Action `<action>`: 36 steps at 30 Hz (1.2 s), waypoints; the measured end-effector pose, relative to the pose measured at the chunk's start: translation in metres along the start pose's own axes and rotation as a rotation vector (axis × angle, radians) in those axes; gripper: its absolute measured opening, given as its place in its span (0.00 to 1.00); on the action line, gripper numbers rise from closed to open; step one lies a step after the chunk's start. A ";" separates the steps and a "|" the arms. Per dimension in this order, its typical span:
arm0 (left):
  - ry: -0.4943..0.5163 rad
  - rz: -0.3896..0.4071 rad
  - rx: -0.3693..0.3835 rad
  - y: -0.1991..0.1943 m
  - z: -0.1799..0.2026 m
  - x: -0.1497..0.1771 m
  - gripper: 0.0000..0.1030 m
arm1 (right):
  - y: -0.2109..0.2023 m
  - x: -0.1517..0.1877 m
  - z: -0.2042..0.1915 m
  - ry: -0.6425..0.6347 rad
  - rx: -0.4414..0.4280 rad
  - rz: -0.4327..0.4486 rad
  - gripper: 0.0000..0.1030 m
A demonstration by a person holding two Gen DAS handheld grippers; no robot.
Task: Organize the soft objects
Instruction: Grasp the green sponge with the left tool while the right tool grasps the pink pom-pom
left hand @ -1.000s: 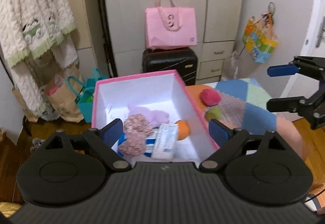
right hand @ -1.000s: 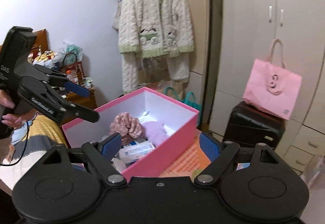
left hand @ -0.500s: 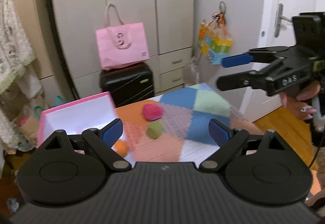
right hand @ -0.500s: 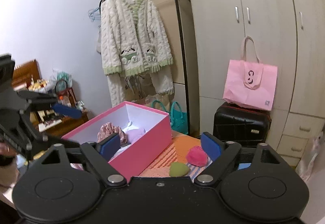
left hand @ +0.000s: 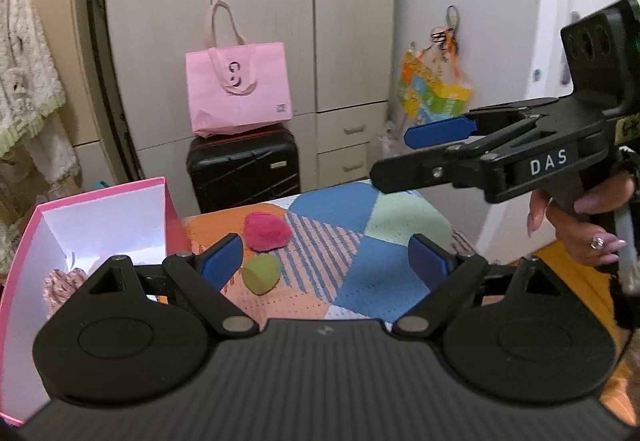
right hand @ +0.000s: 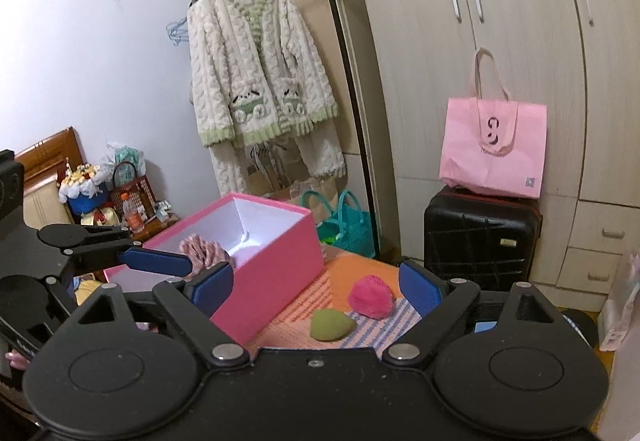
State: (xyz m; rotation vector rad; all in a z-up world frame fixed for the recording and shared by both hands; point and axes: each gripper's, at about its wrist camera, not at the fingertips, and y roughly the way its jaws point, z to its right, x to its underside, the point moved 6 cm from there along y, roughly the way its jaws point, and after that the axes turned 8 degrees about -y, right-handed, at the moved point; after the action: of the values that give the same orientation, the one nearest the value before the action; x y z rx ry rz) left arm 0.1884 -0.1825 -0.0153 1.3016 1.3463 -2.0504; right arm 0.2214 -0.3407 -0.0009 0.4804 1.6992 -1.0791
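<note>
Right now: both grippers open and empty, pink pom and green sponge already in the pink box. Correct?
Not quite. The pink pom and green sponge are not in the pink box; they lie on the patterned cloth beside it, as the right wrist view shows. The rest holds: left gripper and right gripper are open and empty.

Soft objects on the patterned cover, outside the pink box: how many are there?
2: a pink fuzzy ball and, just in front of it, a green sponge, both beside the pink box. The grippers may hide others.
</note>
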 end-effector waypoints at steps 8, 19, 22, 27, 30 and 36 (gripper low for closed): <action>-0.086 0.046 -0.107 0.054 -0.002 0.022 0.86 | 0.040 0.012 0.034 0.025 -0.037 -0.019 0.88; -0.122 0.102 -0.317 0.115 -0.027 0.048 0.82 | 0.111 0.034 0.067 0.055 -0.149 -0.083 0.82; -0.132 0.071 -0.356 0.131 -0.033 0.051 0.74 | 0.131 0.040 0.071 0.054 -0.173 -0.113 0.80; -0.174 0.042 -0.386 0.147 -0.043 0.054 0.67 | 0.159 0.048 0.076 0.061 -0.208 -0.154 0.79; -0.182 0.020 -0.397 0.154 -0.047 0.057 0.61 | 0.174 0.051 0.079 0.062 -0.218 -0.173 0.79; -0.237 -0.059 -0.379 0.163 -0.056 0.064 0.52 | 0.200 0.060 0.080 0.058 -0.202 -0.221 0.79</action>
State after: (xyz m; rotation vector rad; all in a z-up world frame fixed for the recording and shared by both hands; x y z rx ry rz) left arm 0.2983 -0.2009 -0.1617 0.8391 1.5763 -1.7999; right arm 0.3885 -0.3151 -0.1469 0.1998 1.9230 -1.0426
